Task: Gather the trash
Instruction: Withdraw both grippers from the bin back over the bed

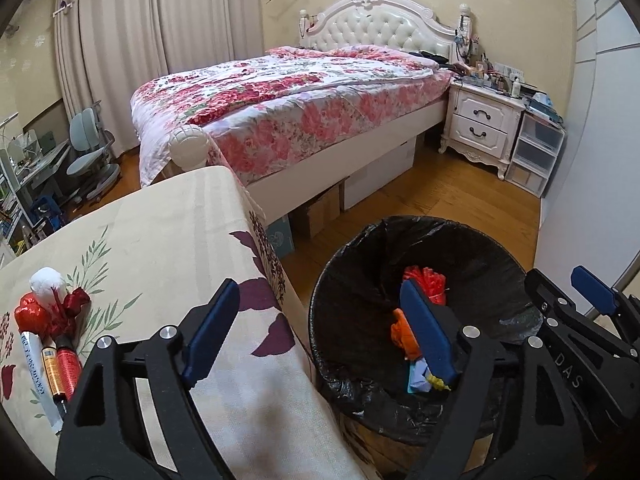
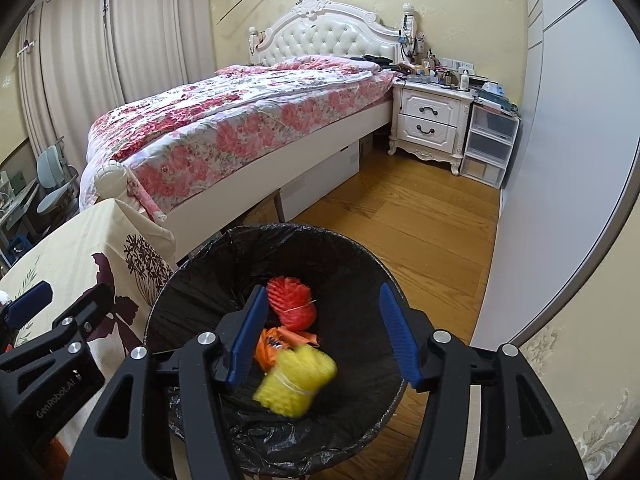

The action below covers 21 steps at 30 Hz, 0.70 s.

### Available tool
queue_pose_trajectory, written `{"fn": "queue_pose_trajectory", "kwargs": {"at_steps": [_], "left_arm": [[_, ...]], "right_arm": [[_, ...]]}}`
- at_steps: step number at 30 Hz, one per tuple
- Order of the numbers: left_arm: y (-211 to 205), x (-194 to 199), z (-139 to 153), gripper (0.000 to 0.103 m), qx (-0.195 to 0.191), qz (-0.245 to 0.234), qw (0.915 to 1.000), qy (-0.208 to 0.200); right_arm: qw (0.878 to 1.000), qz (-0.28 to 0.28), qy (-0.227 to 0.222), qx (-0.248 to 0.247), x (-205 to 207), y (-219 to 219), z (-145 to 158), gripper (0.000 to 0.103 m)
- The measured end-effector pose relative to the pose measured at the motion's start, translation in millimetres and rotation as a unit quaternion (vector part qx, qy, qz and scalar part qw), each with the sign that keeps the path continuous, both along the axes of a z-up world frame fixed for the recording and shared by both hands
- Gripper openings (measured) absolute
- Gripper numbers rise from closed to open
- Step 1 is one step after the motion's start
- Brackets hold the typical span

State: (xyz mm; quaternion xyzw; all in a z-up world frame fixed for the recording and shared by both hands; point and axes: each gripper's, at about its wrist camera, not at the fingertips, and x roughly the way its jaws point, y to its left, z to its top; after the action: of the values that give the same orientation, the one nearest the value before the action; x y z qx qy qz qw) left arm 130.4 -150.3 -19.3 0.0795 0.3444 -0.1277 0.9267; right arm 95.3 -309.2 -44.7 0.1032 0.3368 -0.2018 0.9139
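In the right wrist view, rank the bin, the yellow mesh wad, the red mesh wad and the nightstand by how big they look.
1. Bin, largest by far.
2. Nightstand, though it stands far off, so it looks smaller than it is.
3. Yellow mesh wad and red mesh wad: near alike; the yellow one is blurred, so no ranking.

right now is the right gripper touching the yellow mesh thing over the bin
Apart. The right wrist view shows the right gripper open, with the blurred yellow mesh between and below its fingers, dark bin liner visible either side of it.
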Motion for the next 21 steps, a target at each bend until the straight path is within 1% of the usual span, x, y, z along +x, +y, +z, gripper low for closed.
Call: {"fn": "queue_pose_trajectory", "kwargs": {"at_steps": [3,8,13,21], "left_arm": [[9.0,-3.1,2.4,0.085,0.003,0.009,1.0000,-0.003],[29.4,-12.1,6.5,0.085,0.004,0.025,0.9997,-0.002],[53.7,-22.1,9.2,0.085,0.013,0.046,0.9989,-0.002],[109.1,-38.5,13.5,0.085,0.014,0.096,0.9952,0.002]], "right_arm": [[1.000,0.003,0.002,-0.002,0.1,4.4,0.6,0.062],[1.000,0.020,0.001,-0.004,-1.1,19.4,4.5,0.063],[0.999,0.048,-0.001,0.002,-2.5,40.1,7.1,0.063],[0.995,0.096,0.000,0.013,-1.6,78.2,8.8,0.063]]}}
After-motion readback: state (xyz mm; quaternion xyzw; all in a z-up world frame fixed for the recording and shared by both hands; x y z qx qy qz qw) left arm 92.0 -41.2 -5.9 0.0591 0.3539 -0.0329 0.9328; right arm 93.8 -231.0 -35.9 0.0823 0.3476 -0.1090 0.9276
